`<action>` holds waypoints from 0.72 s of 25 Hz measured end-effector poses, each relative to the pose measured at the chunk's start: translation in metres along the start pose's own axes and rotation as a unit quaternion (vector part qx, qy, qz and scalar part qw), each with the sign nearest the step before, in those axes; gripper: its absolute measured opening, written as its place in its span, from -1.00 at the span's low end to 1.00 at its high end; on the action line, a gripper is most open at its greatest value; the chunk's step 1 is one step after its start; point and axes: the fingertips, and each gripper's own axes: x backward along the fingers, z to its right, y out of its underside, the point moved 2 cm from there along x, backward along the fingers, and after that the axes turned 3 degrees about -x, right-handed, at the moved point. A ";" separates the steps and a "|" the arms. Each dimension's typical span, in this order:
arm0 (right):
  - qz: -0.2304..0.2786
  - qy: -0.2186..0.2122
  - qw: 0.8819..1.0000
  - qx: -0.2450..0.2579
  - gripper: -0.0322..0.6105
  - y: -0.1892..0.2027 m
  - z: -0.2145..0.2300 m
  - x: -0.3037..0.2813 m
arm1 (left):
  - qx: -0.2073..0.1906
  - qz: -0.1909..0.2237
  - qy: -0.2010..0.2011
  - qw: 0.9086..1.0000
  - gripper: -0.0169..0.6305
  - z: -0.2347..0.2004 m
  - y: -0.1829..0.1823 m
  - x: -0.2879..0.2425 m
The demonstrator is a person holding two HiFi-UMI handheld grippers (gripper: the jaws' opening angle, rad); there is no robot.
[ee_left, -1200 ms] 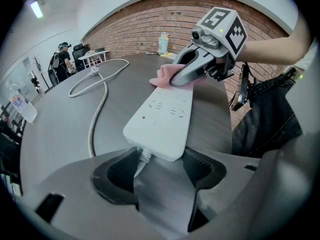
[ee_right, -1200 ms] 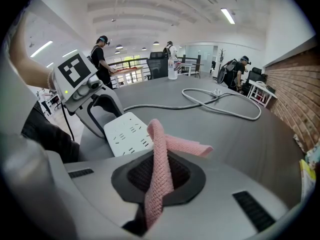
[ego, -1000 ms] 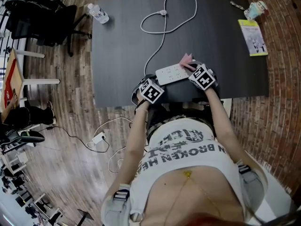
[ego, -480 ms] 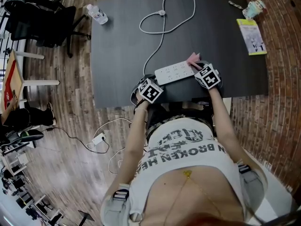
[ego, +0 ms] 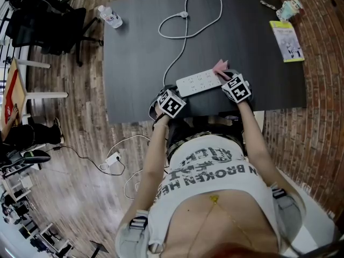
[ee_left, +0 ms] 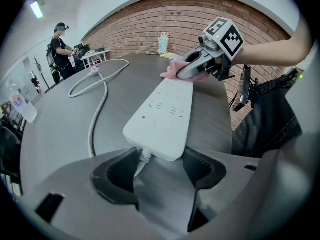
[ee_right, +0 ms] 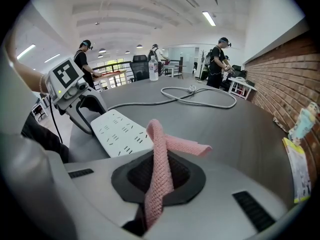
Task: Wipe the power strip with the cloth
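A white power strip [ego: 199,83] lies near the front edge of the dark table [ego: 134,47], and its white cord [ego: 185,26] loops away to the back. My left gripper [ego: 179,90] is shut on the strip's cord end, which sits between the jaws in the left gripper view [ee_left: 159,166]. My right gripper [ego: 223,75] is shut on a pink cloth [ee_right: 160,159]. The cloth [ego: 220,67] hangs out past the jaws at the strip's right end [ee_left: 172,70], beside the socket face [ee_right: 122,131].
At the table's back left corner lies a water bottle [ego: 110,16]. A yellow booklet [ego: 287,41] and a small cup [ego: 294,7] are at the back right. An office chair [ego: 48,20] stands left of the table. People stand in the background.
My right gripper has slid the cloth rightward along the strip to its right end, then nearly stopped. The left gripper and the strip have stayed put.
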 end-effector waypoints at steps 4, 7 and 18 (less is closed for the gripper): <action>-0.006 0.000 1.000 -0.009 -0.85 0.001 0.000 -0.001 | 0.000 0.001 0.000 1.000 -0.11 0.000 0.000 -0.001; -0.013 -0.003 1.000 -0.014 -0.85 -0.003 -0.002 -0.001 | 0.000 0.000 0.001 1.000 -0.11 -0.001 0.001 0.000; 0.062 -0.157 0.983 0.071 -0.85 -0.054 -0.096 0.010 | 0.000 -0.001 0.001 1.000 -0.11 0.000 0.000 0.000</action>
